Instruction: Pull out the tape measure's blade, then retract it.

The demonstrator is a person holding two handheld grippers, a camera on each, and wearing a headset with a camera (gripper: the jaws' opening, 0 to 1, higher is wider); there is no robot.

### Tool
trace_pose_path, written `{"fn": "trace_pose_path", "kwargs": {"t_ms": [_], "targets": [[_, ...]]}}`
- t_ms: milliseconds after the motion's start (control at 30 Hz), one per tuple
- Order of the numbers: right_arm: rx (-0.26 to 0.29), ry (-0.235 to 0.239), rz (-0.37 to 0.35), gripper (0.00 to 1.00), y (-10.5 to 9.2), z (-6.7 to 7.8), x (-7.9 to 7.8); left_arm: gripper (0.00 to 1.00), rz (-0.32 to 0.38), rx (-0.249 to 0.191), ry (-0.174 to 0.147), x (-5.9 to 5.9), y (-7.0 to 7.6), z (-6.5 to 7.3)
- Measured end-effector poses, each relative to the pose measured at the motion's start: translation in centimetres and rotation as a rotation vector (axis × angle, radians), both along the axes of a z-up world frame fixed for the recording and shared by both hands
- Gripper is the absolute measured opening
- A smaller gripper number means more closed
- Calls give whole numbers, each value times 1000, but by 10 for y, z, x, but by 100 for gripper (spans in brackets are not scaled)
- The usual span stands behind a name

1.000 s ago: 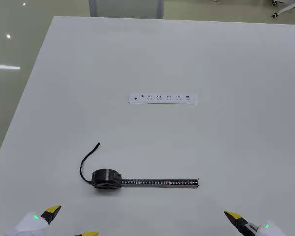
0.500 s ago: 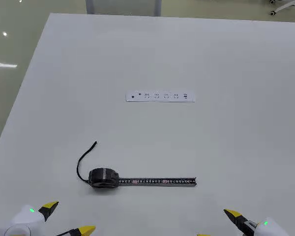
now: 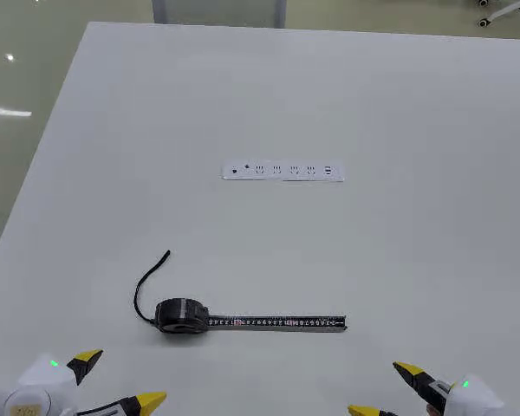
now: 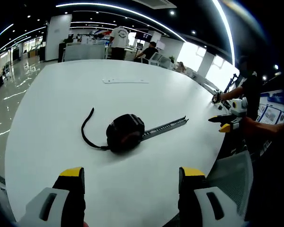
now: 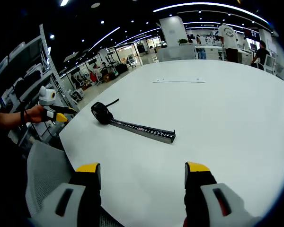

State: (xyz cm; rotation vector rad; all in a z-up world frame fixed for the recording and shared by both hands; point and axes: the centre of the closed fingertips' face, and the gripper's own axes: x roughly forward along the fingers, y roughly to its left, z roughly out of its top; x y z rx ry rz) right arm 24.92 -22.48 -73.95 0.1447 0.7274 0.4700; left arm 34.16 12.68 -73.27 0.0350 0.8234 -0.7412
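A black tape measure (image 3: 181,315) lies on the white table (image 3: 399,104), its blade (image 3: 277,323) pulled out to the right and lying flat, with a black wrist strap (image 3: 147,282) curling behind the case. In the left gripper view the case (image 4: 125,133) sits just ahead of my left gripper (image 4: 132,176), which is open and holds nothing. My right gripper (image 5: 142,170) is open too, short of the blade's end hook (image 5: 170,137). In the head view the left gripper (image 3: 117,380) and right gripper (image 3: 388,388) hover at the table's near edge.
A white power strip (image 3: 282,172) lies flat at the middle of the table, well beyond the tape. People stand at desks far behind the table (image 4: 118,40). A chair back (image 5: 47,175) is below the near edge.
Both grippers stay open at the near edge, the left one shifted slightly left and lower in view. The tape measure and its blade have not moved; the head camera tilted a little.
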Motion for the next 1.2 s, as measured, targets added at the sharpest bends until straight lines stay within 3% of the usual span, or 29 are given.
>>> {"fn": "trace_pose_path", "kwargs": {"t_ms": [533,1200], "targets": [[-12,6,49,71,-4,-7,20,76,-27,13,13,15,-8,-5],[-53,15,155,66,-16,-22,67,74,-35,15,48,56,-34,-9]]}}
